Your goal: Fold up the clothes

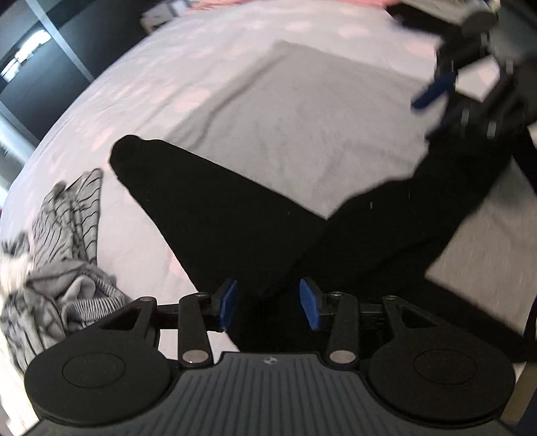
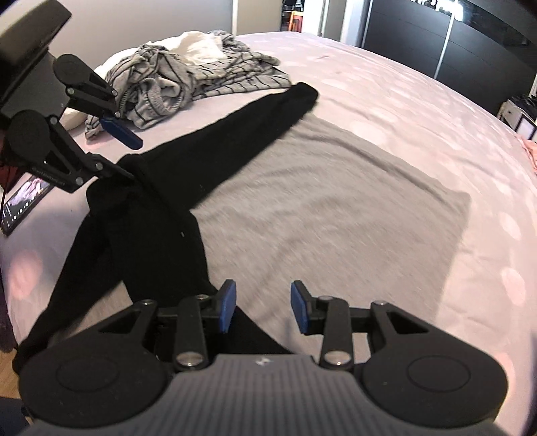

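Hovering over black garment (image 1: 235, 214) on grey cloth (image 2: 329, 208); both grippers' fingers apart, gripping nothing. Striped clothes pile (image 2: 188, 73) lying nearby, phone (image 2: 23, 201) at bed edge.

Lit evenly and softly by daylight, brightest from a pale opening (image 2: 295, 16) at the top of the right wrist view. Strongly bowed by fisheye, curving the pale lilac spotted bedspread (image 2: 419, 110) and darkening the corners. Smeared by motion blur across the flat grey knit cloth (image 1: 295, 120). Crushed to featureless black on the long black garment (image 1: 208, 214). No harsh shadows, no glare.
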Tool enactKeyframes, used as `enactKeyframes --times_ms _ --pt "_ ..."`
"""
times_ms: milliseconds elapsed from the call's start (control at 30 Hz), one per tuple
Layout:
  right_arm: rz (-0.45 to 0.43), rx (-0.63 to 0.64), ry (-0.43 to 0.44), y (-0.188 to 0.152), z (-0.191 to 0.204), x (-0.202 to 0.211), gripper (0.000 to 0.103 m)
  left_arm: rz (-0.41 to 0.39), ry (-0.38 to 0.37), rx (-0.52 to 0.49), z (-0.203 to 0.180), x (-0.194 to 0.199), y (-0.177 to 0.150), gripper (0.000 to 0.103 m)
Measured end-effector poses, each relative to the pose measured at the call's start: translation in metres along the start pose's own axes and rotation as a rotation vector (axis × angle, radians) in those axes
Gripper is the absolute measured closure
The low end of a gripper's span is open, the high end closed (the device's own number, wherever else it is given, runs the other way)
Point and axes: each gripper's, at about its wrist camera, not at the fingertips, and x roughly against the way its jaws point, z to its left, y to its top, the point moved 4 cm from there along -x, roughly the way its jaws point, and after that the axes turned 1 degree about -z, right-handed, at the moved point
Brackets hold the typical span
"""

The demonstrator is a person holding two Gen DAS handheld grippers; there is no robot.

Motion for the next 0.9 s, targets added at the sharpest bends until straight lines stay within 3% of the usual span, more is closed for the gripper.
enactKeyframes --times_ms 100,267,467,633,733,900 --pt "-0.011 -0.027 -0.037 -0.008 -0.014 0.014 0.062 0.021 -0.013 -0.049 0.002 -0.010 0.000 0.066" --pt "-0.001 -0.114 -0.145 -0.027 -0.048 0.035 0.062 0.072 -0.047 -0.070 -0.001 -0.026 -0.002 0.099" --pt "0.028 -0.357 -0.251 -0.042 -0.108 0.059 0.062 0.048 -0.041 0.018 0.003 0.007 0.008 0.101" --pt "0.138 -0.586 -0.153 -0.047 -0.151 0.048 0.064 -0.039 -0.044 0.095 0.009 0.067 0.024 0.101" --pt "0.220 -0.619 -0.110 -0.047 -0.163 0.025 0.074 -0.089 -0.033 0.114 0.012 0.100 0.032 0.101" --pt "0.247 -0.713 -0.028 -0.044 -0.164 0.004 0.074 -0.144 -0.008 0.145 0.021 0.145 0.042 0.101"
